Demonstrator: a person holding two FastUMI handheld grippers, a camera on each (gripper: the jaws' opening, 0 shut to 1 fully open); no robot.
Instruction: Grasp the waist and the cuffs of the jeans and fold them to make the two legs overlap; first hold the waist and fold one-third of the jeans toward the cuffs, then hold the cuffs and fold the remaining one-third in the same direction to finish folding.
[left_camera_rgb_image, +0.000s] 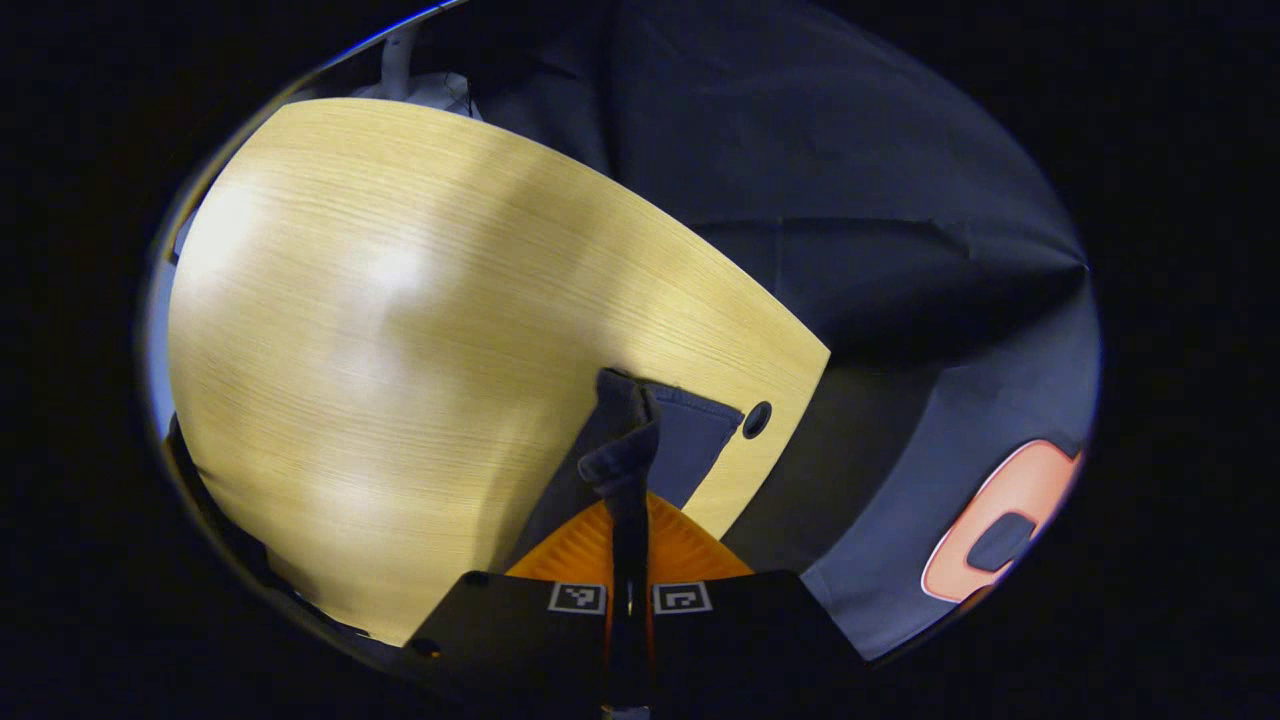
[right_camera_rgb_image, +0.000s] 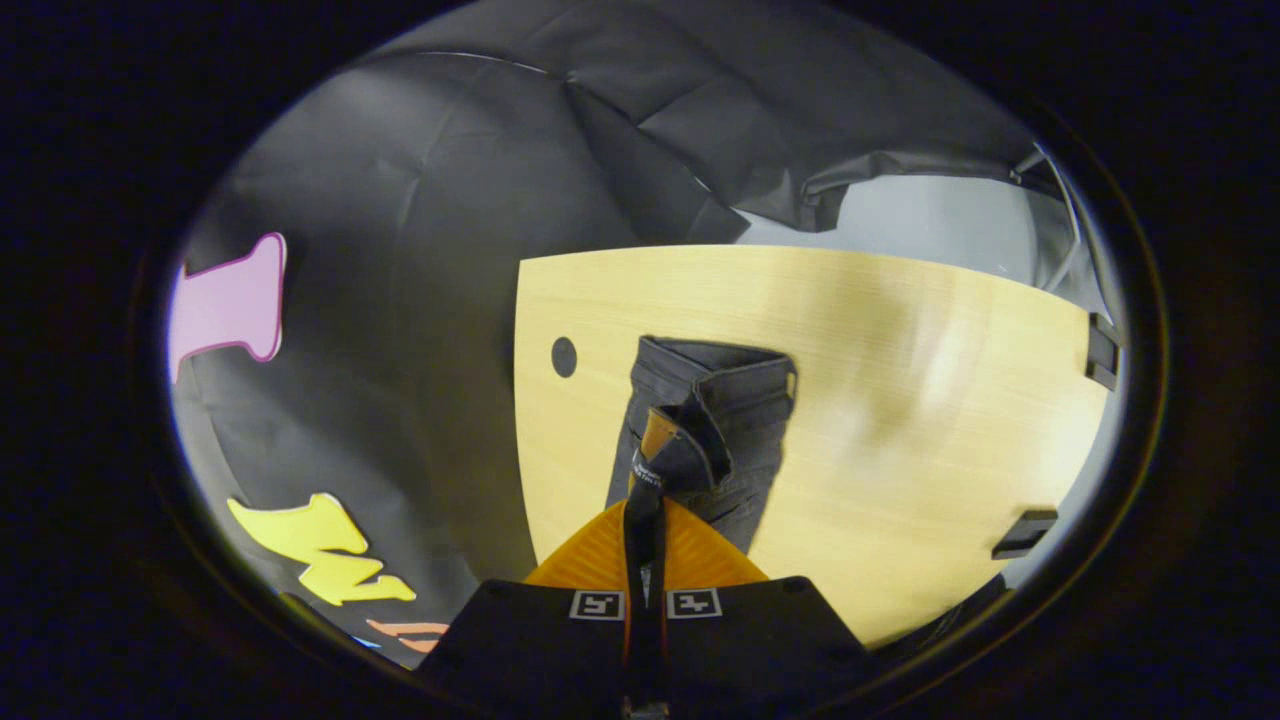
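Dark jeans (left_camera_rgb_image: 690, 432) lie on the light wooden table (left_camera_rgb_image: 400, 300) near its corner. My left gripper (left_camera_rgb_image: 628, 497) is shut on a bunched edge of the denim, which rises lifted between its fingers. In the right gripper view the jeans (right_camera_rgb_image: 745, 400) lie folded lengthwise, with the waistband end curled up toward the camera. My right gripper (right_camera_rgb_image: 647, 497) is shut on that raised waistband strip, whose inner lining shows. The rest of the jeans rests flat on the table (right_camera_rgb_image: 900, 350) beyond the fingers.
A round cable hole (left_camera_rgb_image: 757, 419) sits in the table close to the jeans, also seen as the hole (right_camera_rgb_image: 564, 357) left of the denim. Two black clamps (right_camera_rgb_image: 1101, 350) (right_camera_rgb_image: 1024, 533) grip the table's edge. Black cloth wall surrounds the table.
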